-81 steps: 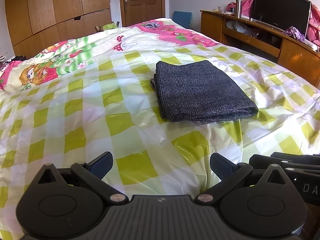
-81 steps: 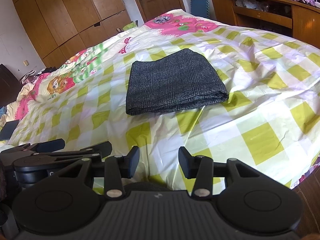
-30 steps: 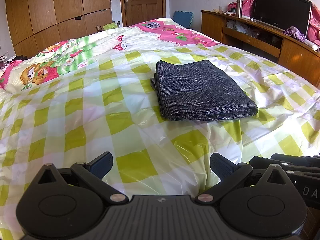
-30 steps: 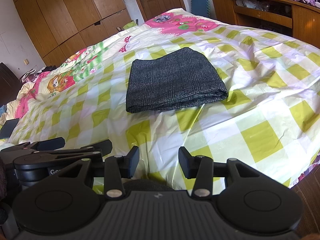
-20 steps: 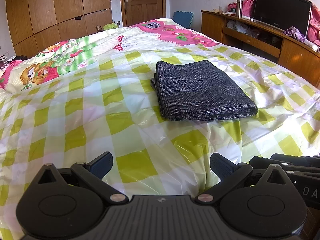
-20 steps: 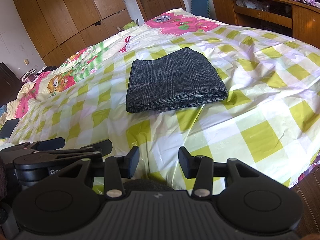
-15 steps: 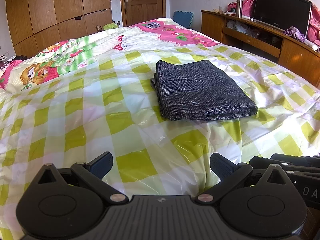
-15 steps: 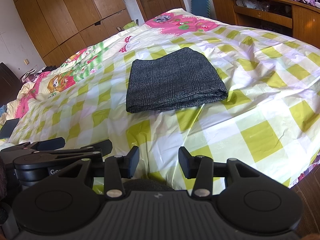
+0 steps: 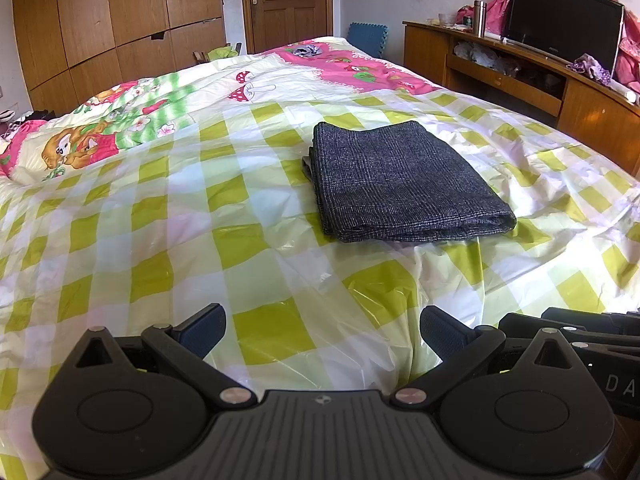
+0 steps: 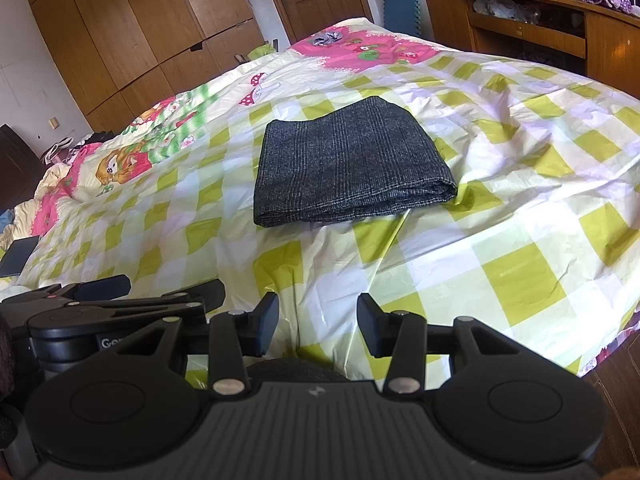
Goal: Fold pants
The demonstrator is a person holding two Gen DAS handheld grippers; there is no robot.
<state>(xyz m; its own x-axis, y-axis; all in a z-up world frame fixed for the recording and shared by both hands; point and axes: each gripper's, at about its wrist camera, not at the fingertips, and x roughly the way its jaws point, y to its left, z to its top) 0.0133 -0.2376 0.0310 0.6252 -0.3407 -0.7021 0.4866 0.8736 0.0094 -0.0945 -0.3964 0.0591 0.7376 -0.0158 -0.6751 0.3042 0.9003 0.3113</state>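
Dark grey checked pants (image 9: 404, 184) (image 10: 348, 166) lie folded into a compact rectangle on the bed, on a yellow-and-white checked plastic sheet (image 9: 160, 240) (image 10: 520, 216). My left gripper (image 9: 320, 330) hovers near the bed's front edge, well short of the pants, jaws wide apart with nothing between them. My right gripper (image 10: 317, 322) hangs beside it, also back from the pants, jaws partly apart and empty. In each wrist view the other gripper shows at the side: the right gripper (image 9: 580, 328), the left gripper (image 10: 120, 300).
A cartoon-print quilt (image 9: 120, 120) covers the bed's far part. A wooden TV cabinet (image 9: 520, 76) with a television (image 9: 564, 24) runs along the right. Wardrobes (image 9: 100, 28) and a door (image 9: 288, 0) stand at the back. A dark flat object (image 10: 18, 256) lies at the far left.
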